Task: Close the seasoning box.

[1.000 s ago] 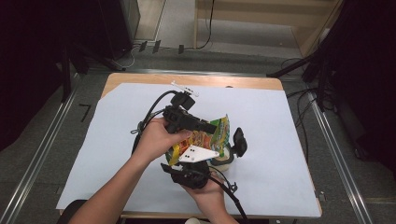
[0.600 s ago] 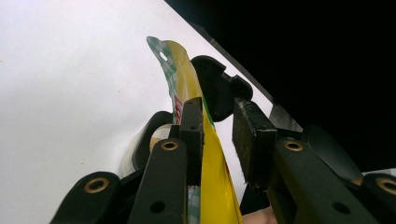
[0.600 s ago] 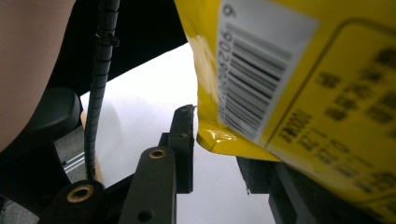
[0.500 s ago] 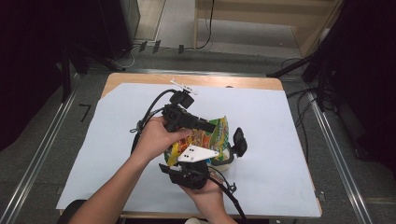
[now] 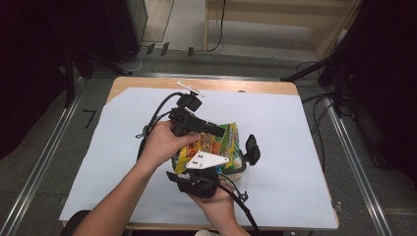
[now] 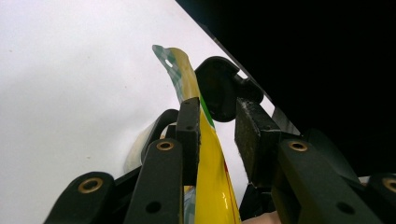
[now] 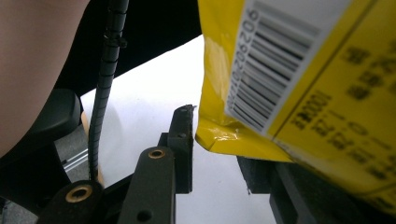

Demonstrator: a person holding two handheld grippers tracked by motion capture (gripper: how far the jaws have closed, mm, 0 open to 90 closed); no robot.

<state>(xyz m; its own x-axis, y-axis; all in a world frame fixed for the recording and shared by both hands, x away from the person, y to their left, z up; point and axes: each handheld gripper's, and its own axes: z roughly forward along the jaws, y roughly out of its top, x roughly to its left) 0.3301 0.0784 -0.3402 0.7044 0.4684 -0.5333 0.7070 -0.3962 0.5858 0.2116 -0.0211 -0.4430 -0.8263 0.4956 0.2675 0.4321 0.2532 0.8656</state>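
My left gripper (image 6: 217, 135) has just been opening; the shiny yellow-green snack bag (image 5: 216, 142) at mid-frame touches one pad only. My right gripper (image 7: 219, 149) sits part open beside it. The bag could slip.

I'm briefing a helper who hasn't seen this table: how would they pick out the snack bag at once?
Look at the white sheet covering the table, then at the two hands meeting near its middle. Between the left gripper and right gripper is the bag. It is the lone colourful thing there: glossy yellow and green, with a barcode on its back.
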